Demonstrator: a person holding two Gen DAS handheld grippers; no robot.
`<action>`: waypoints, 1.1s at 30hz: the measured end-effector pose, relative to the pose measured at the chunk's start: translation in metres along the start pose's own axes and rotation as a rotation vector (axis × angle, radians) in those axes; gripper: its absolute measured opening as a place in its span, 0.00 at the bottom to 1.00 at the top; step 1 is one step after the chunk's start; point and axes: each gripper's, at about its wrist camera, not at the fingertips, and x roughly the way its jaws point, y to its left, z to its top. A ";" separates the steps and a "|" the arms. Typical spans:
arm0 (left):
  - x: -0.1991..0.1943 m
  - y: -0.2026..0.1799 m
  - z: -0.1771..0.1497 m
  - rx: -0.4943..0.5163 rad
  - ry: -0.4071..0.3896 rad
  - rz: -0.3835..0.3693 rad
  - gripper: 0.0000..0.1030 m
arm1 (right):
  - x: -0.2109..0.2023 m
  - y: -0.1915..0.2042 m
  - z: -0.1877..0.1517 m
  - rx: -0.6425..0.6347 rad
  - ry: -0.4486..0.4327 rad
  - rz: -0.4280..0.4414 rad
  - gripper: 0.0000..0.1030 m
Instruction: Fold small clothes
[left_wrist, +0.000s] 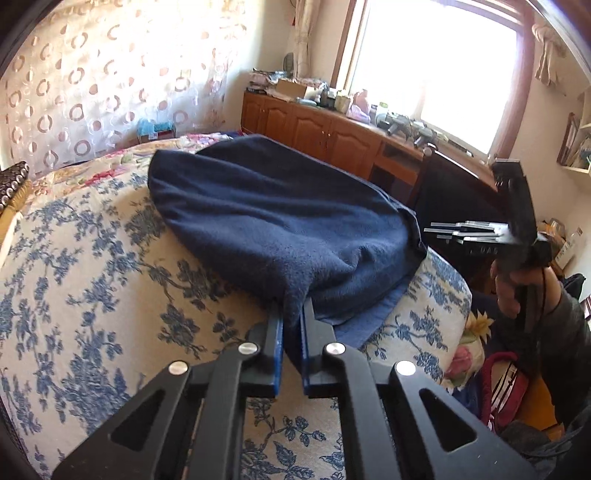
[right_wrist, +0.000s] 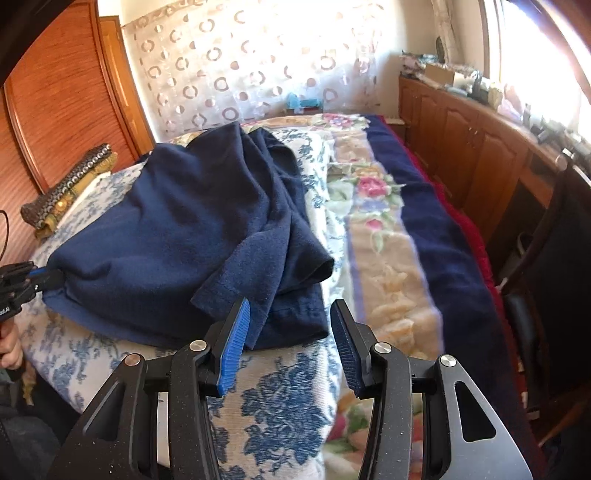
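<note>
The navy shirt (right_wrist: 177, 236) is looking like soft, matt fleecy cloth; the cabinets (left_wrist: 317, 136) are showing glossy wood

- Claws: two, a left claw (left_wrist: 291, 314) and a right claw (right_wrist: 288, 332).
- Navy garments (right_wrist: 177, 236): one, ahead of both claws.
- Beds (left_wrist: 92, 266): one, beneath the claws.
- Floral blankets (right_wrist: 384, 236): one, ahead-right of the right claw.

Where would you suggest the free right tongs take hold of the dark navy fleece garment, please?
Grip the hemmed sleeve cuff of the dark navy fleece garment, coming from the near bed edge. That flap lies loose on top, just ahead of the open right tongs, so one finger could probably slide under it. The left tongs already pinch the opposite corner.
</note>
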 end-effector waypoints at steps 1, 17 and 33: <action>0.000 0.001 0.000 -0.001 0.001 0.001 0.04 | 0.002 0.000 0.000 0.006 0.004 0.003 0.45; 0.019 0.000 -0.009 0.006 0.054 0.030 0.04 | 0.002 0.034 0.010 -0.051 -0.055 -0.015 0.60; 0.029 0.007 -0.011 -0.028 0.094 0.003 0.07 | 0.021 0.004 -0.002 0.021 0.018 -0.065 0.34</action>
